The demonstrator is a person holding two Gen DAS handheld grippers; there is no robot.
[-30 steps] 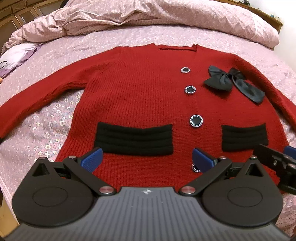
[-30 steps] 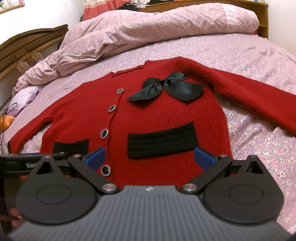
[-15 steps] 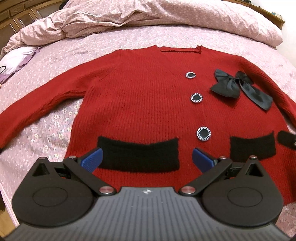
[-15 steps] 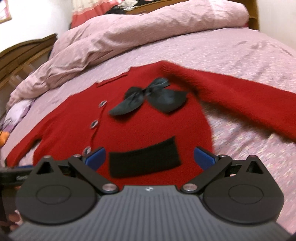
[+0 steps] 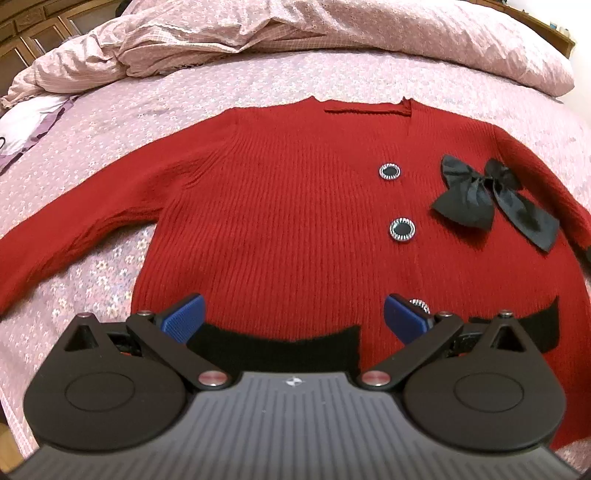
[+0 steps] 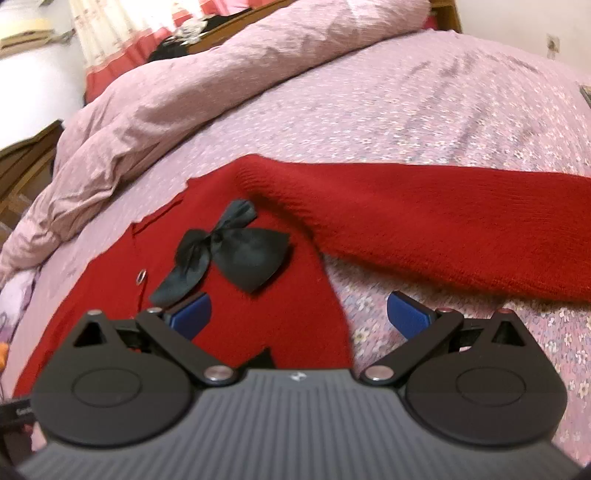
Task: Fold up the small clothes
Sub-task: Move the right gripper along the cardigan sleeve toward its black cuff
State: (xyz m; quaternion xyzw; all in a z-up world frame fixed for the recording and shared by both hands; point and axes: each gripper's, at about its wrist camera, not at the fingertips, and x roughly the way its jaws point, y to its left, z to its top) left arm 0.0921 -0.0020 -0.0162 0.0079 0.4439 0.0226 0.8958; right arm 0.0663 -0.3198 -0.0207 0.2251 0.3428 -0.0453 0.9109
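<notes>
- On the pink bedspread (image 5: 258,85) a red cardigan (image 5: 295,229) lies face up and unfolded, collar toward twelve o'clock and hem toward six, nearest both grippers.
- From the right gripper (image 6: 299,314), the right sleeve (image 6: 443,229) lies at about one to two o'clock, close ahead. Its long axis runs crosswise, from the shoulder at eleven o'clock out toward three.
- That sleeve looks like the next thing to fold, and the right gripper is plainly the nearer one; in the left wrist view only a strip of it shows at the three o'clock edge.
- The right gripper is spread wide and holds nothing. Its left pad (image 6: 192,314) hangs over the red body just below the black bow (image 6: 236,254); its right pad (image 6: 406,314) hangs over bare bedspread, so the side seam passes between them. Whether either pad touches cloth, I cannot tell.
- The left gripper (image 5: 295,319) is also spread wide and empty. It hovers above the lower front, with the black pocket band (image 5: 277,347) just under the gap and the buttons (image 5: 402,229) running up toward one o'clock.
- The left sleeve (image 5: 85,229) stretches away toward nine o'clock from the left gripper, well apart from it.
- A rumpled duvet (image 5: 332,33) is heaped at twelve o'clock, clear of the cardigan.
</notes>
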